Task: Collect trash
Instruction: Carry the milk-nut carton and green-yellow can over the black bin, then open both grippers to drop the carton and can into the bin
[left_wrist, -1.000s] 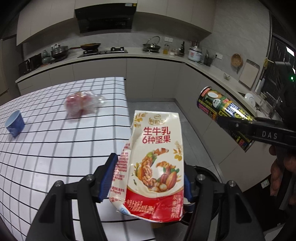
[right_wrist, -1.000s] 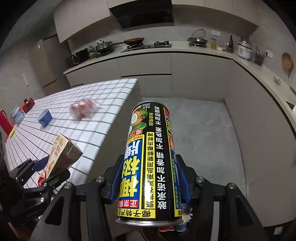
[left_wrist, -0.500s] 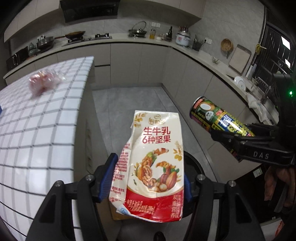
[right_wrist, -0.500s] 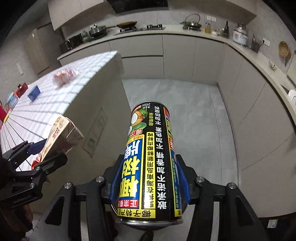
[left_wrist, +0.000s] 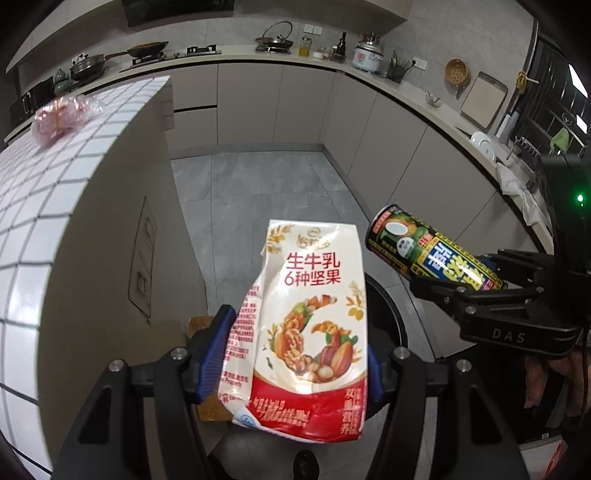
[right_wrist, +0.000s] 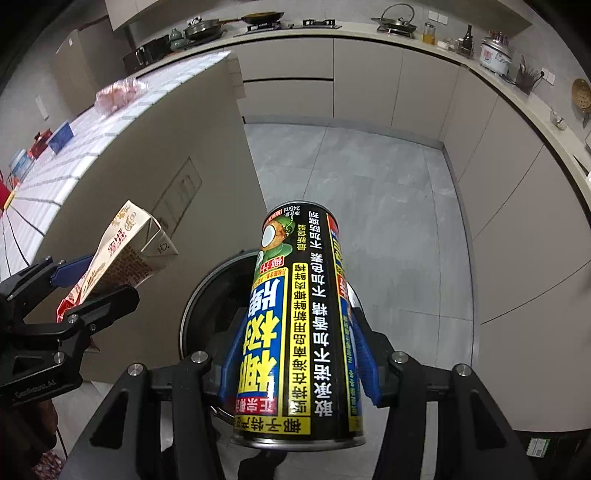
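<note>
Now left gripper (left_wrist: 295, 362) clamps carton (left_wrist: 306, 325), right gripper (right_wrist: 299, 358) clamps can (right_wrist: 295, 325); both held over black bin (right_wrist: 218, 295) on floor, right of tiled counter (left_wrist: 44, 206). Plastic bag (left_wrist: 59, 116) lies far on counter.

A white and red carton (left_wrist: 306, 328) printed with nuts, a black, yellow and blue can (right_wrist: 299, 325), and a white black-gridded surface (left_wrist: 55, 192) are seen.

Left gripper (left_wrist: 295, 354) angles steeply down, blue pads (left_wrist: 216, 354) clamped on a carton (left_wrist: 306, 325). Right gripper (right_wrist: 295, 362) tilts down, gripping a can (right_wrist: 299, 325); a hand (left_wrist: 554, 380), dimly seen, apparently holds it.
</note>
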